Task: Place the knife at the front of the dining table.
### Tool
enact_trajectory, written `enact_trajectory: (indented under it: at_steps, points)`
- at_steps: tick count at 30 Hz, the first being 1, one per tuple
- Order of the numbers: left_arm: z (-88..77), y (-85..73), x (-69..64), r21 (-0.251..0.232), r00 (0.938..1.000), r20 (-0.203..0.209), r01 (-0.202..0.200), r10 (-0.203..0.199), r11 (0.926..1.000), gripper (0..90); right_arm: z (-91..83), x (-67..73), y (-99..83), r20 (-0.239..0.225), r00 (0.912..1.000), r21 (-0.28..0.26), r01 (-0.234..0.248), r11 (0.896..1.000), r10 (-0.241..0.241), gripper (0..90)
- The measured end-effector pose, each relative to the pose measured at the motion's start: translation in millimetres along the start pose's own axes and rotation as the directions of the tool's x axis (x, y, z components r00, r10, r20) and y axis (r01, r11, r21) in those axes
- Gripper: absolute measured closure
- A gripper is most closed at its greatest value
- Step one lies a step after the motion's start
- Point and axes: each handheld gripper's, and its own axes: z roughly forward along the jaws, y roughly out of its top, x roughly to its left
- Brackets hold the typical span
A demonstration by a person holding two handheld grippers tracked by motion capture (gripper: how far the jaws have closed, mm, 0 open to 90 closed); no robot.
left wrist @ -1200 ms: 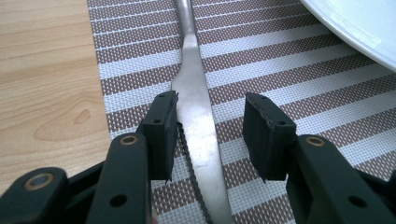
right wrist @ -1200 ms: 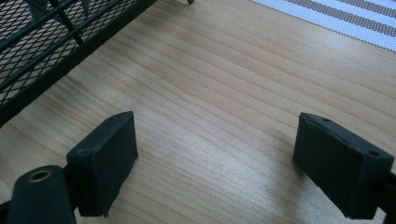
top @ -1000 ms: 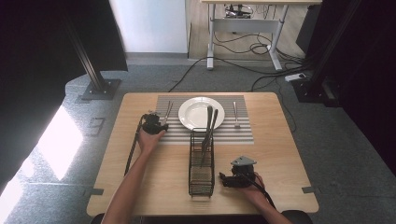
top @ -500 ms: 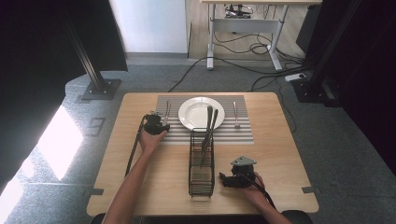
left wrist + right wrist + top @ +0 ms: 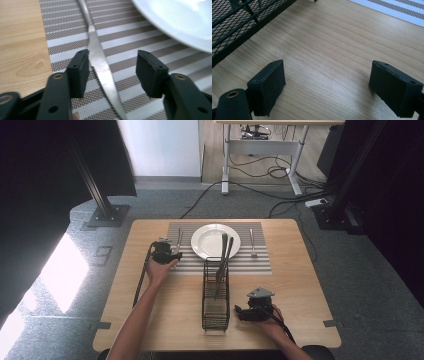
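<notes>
Since the earlier frames the left gripper point(image 5: 167, 253) has shifted only slightly along the left edge of the striped placemat point(image 5: 260, 257), and its fingers point(image 5: 79, 72) have just been opening. They now stand well apart with the silver utensil point(image 5: 100, 60) lying flat on the placemat between them, close beside one pad but not pressed by either. That utensil lies just left of the white plate point(image 5: 207, 241), whose rim shows in the left gripper view. The right gripper point(image 5: 250, 312) rests in the person's hand on the bare wooden table point(image 5: 300, 285), just right of the black wire basket point(image 5: 216, 307) with utensils standing in it; its fingers point(image 5: 268, 85) are spread wide and hold nothing.
</notes>
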Motion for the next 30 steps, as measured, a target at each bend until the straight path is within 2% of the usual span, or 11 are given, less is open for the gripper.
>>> enact_trajectory:
  at_steps: [3,6,16,19,26,30]
  points:
    - [-13.4,-1.7,1.3,-0.032,0.9996,0.027,0.012,-0.011,0.9994,36.8,0.2,-0.4,0.1,-0.001,1.0000,0.000,0.003,1.000,-0.003,13.2]
    - [-27.3,-5.8,1.4,-0.049,0.9994,0.035,-0.002,0.004,0.9988,34.8,0.2,-0.6,0.2,-0.003,1.0000,0.001,0.004,1.000,-0.004,13.1]
    - [-67.7,-21.9,-5.6,-0.100,0.9965,0.078,-0.023,0.030,0.9948,33.9,0.3,-1.8,0.5,-0.009,0.9999,0.001,0.012,1.000,-0.012,13.1]
    - [-78.0,-29.6,-9.1,-0.104,0.9941,0.097,-0.038,0.049,0.9939,33.8,0.3,-2.6,0.5,-0.013,0.9998,0.001,0.015,1.000,-0.015,13.1]
    - [-99.5,-45.4,-18.3,-0.129,0.9894,0.132,-0.043,0.060,0.9907,29.3,0.1,-3.7,0.6,-0.020,0.9996,0.003,0.019,1.000,-0.019,13.2]
    - [-111.0,-52.4,-22.5,-0.133,0.9835,0.167,-0.049,0.071,0.9899,25.4,-0.3,-4.3,0.6,-0.024,0.9995,0.005,0.021,1.000,-0.021,13.3]
